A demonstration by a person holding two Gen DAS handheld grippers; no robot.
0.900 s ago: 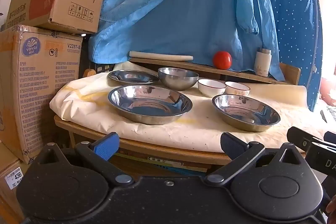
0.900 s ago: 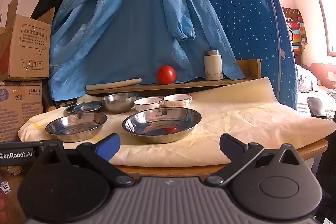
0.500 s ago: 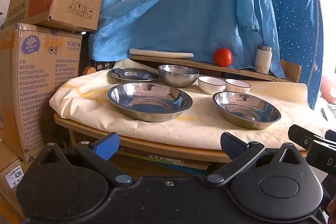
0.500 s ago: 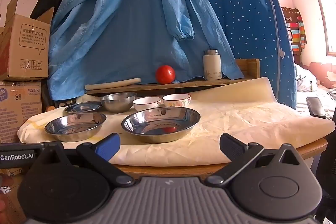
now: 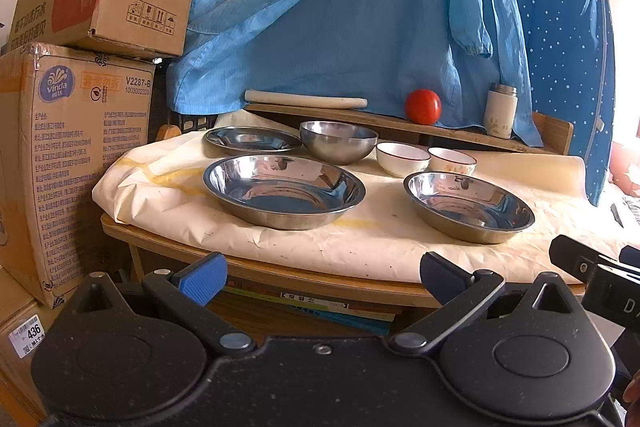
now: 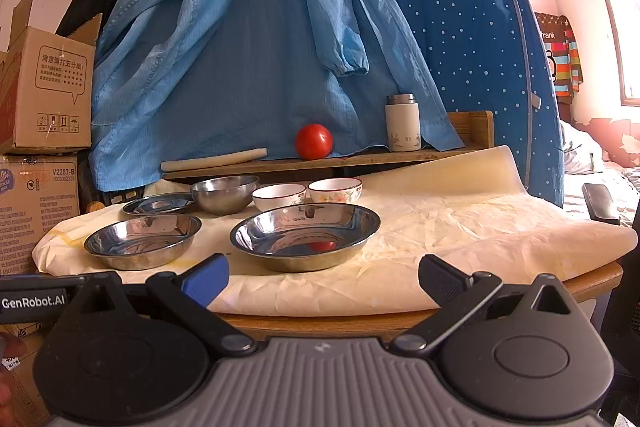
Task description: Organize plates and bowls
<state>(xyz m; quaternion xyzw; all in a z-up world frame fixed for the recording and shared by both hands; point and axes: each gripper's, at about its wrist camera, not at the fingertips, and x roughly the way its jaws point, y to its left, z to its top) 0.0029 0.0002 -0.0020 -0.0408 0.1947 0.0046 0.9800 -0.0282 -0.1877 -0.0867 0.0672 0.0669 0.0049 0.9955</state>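
Observation:
On the paper-covered table (image 5: 360, 239) stand two wide steel dishes, one at the left (image 5: 283, 190) (image 6: 143, 242) and one at the right (image 5: 468, 206) (image 6: 305, 234). Behind them are a flat steel plate (image 5: 252, 139) (image 6: 158, 204), a deep steel bowl (image 5: 338, 142) (image 6: 225, 193) and two white ceramic bowls (image 5: 402, 158) (image 5: 452, 161) (image 6: 279, 196) (image 6: 335, 190). My left gripper (image 5: 322, 277) is open and empty, in front of the table edge. My right gripper (image 6: 322, 279) is open and empty, just short of the front edge.
A wooden shelf (image 6: 320, 161) behind the table carries a red tomato (image 6: 314, 141), a white flask (image 6: 402, 123) and a rolling pin (image 6: 214, 159). Stacked cardboard boxes (image 5: 76, 155) stand left. Blue clothes (image 6: 248, 47) hang behind. Books (image 5: 312, 307) lie under the table.
Both grippers have edged slightly closer to the table and a little upward. The dishes have not moved. Both stay open.

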